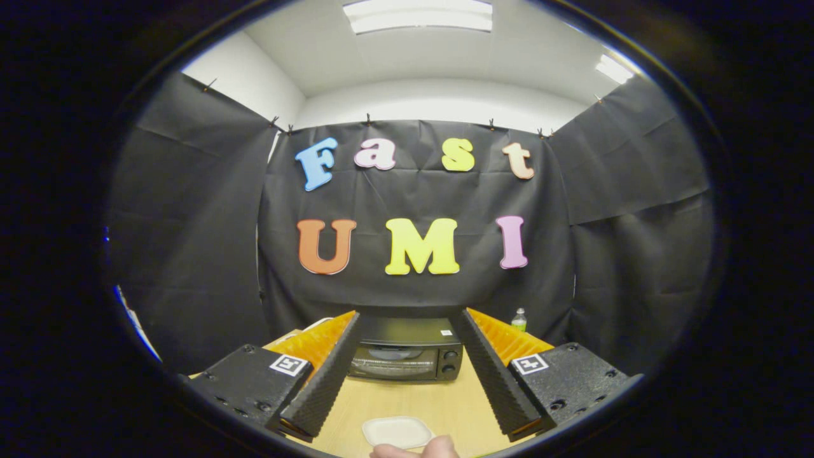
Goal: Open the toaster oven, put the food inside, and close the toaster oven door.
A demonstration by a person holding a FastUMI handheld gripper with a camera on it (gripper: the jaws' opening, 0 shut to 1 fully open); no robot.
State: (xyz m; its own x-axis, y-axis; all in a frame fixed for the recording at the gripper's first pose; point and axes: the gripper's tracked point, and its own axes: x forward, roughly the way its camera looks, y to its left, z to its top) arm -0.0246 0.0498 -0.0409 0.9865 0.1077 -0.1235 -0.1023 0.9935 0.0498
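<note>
A black toaster oven (406, 353) stands on the wooden table (413, 397) beyond my fingers, with its glass door closed and two knobs on its right side. A small white tray (396, 431) lies on the table close to me, between the fingers and nearer than the oven; whether it holds food I cannot tell. My gripper (407, 318) hangs above the table, open, with nothing between its fingers, and the oven shows in the gap between them.
A person's fingertips (414, 449) show at the near edge just beside the white tray. A small bottle with a green label (519, 320) stands at the back right of the table, right of the oven. Black cloth walls close the booth on three sides.
</note>
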